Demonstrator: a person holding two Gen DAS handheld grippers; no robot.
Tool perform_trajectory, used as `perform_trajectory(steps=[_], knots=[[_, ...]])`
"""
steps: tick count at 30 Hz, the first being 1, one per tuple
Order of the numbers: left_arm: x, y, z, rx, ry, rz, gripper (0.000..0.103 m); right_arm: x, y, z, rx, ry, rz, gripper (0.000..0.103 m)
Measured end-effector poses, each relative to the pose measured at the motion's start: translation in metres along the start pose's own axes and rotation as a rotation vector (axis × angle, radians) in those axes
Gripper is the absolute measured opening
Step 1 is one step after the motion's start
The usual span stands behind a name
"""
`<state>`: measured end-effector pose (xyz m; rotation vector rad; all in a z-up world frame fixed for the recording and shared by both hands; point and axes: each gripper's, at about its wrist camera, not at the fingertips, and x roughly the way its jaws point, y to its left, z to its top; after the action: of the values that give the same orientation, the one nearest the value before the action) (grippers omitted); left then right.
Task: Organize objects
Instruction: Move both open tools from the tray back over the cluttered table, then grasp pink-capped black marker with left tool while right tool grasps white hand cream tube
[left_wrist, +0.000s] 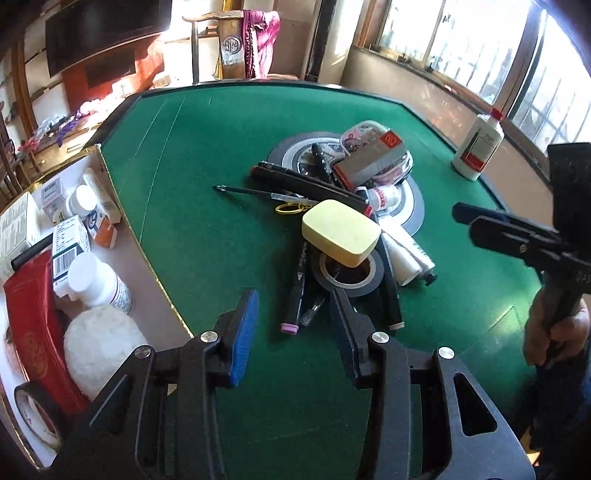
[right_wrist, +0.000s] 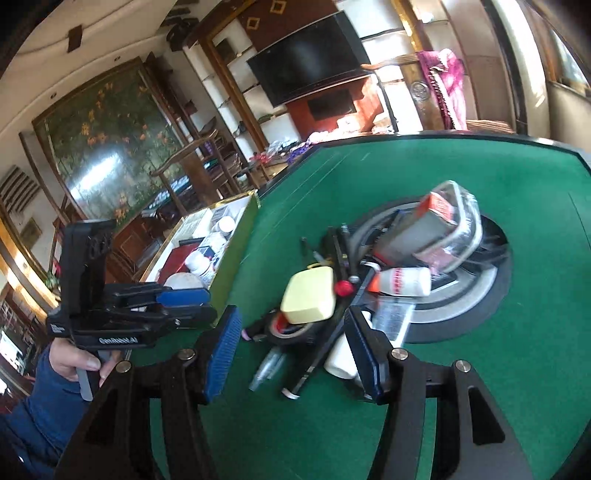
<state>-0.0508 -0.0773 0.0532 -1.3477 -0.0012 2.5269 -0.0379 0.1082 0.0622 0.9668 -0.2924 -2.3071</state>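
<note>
- White cardboard box (left_wrist: 147, 280) sits at the table's left edge, already holding pill bottles, small cartons, a red case and a tape roll.
- Left gripper (left_wrist: 291, 332) hovers just short of the pile, jaws partly apart with nothing between them.
- Yellow sponge (left_wrist: 341, 232) tops the pile (left_wrist: 332, 229), resting on a black tape roll (left_wrist: 347, 275) among markers and pens.
- Likely next: lift the sponge. Best to close on its long sides gently, since foam squashes, and raise it straight so the markers beneath stay put.
- Right gripper (right_wrist: 291, 354) approaches the same pile, jaws wider and empty; the two could crowd each other, so one should hold back.
- White bottle (left_wrist: 478, 147) stands alone at the far right.
- Green felt table (left_wrist: 207, 155), a sunlit living room, television and windows beyond.
</note>
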Motion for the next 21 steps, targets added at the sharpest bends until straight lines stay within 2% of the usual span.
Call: perform_trajectory(steps=[2,8,12,15,17,19,21], knots=[[0.014,-0.004,0.004,0.028,0.03,0.017,0.03,-0.006,-0.008,0.003,0.012,-0.011,0.006,0.058],[0.049,-0.003,0.009,0.051,0.091,0.04,0.029,-0.014,-0.016,0.004,0.07,-0.034,0.069,0.058],[0.067,-0.006,0.017,0.069,0.114,0.058,0.029,-0.016,-0.024,0.003,0.088,-0.041,0.052,0.058],[0.074,-0.007,0.024,0.064,0.082,0.083,0.028,-0.013,-0.03,0.002,0.113,-0.03,0.051,0.058],[0.076,-0.005,0.026,0.029,0.057,0.114,0.017,-0.012,-0.033,0.001,0.118,-0.031,0.032,0.058],[0.071,-0.01,0.017,0.033,0.037,0.128,0.014,-0.009,-0.033,0.0,0.107,-0.014,0.005,0.058],[0.06,-0.009,0.001,-0.003,0.012,0.147,0.014,-0.007,-0.032,-0.001,0.092,0.004,-0.06,0.058]])
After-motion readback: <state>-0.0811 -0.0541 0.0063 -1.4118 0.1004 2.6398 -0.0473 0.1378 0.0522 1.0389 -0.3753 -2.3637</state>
